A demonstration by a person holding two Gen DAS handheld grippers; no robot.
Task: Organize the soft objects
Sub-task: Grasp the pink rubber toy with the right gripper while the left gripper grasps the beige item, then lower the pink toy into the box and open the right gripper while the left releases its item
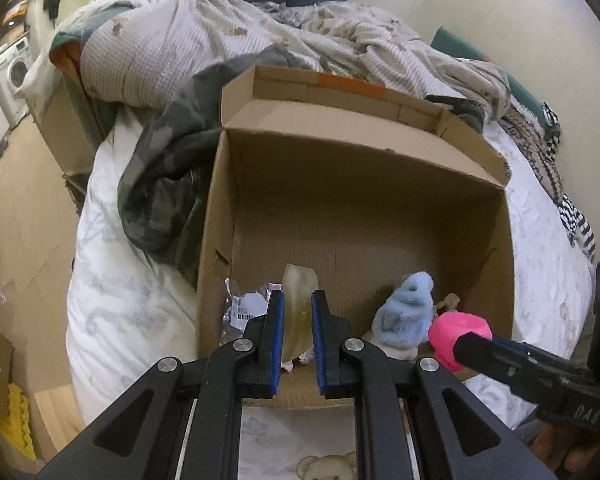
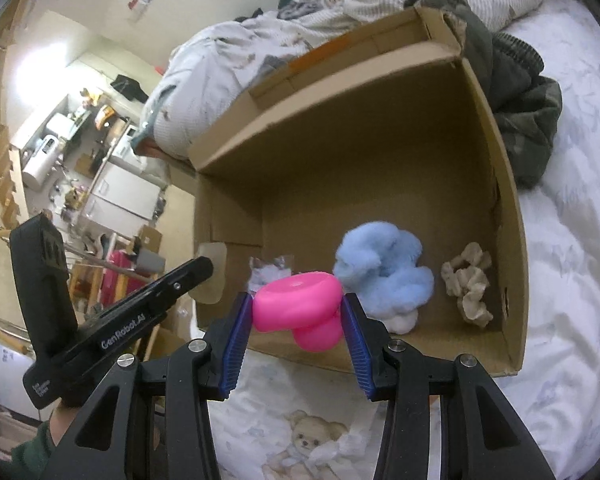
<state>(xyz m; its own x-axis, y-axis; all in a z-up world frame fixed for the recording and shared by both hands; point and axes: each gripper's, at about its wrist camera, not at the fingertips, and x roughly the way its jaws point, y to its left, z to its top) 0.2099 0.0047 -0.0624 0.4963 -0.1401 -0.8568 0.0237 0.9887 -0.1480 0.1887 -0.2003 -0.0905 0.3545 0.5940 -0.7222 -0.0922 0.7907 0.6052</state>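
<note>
My left hand-held gripper (image 1: 295,304) is clenched on a pale, translucent yellowish soft piece (image 1: 297,292), the 2 blue pads pressing its sides, and I have it held upright over the near edge of the cardboard box (image 1: 360,184). My right hand-held gripper (image 2: 297,308) is grasping a bright pink squishy toy (image 2: 300,300), which bulges out between the pads, just above the box's near wall. From the left wrist view the pink toy sits at the tip of the right gripper, near the box's right front corner.

The box lies open on the bed (image 2: 572,240), its flaps up. Inside it I see a fluffy light blue plush (image 2: 384,272) resting on the bottom, a beige knotted soft item (image 2: 468,280) just beside it toward the box wall, and a crinkled clear plastic wrapper (image 1: 245,308) with a barcode label near the left side. A rumpled quilt (image 1: 171,32) and a dark camouflage garment (image 1: 159,184) are heaped on the bed behind and beside the box. The white sheet in front of the box carries a teddy bear print (image 2: 306,436).
</note>
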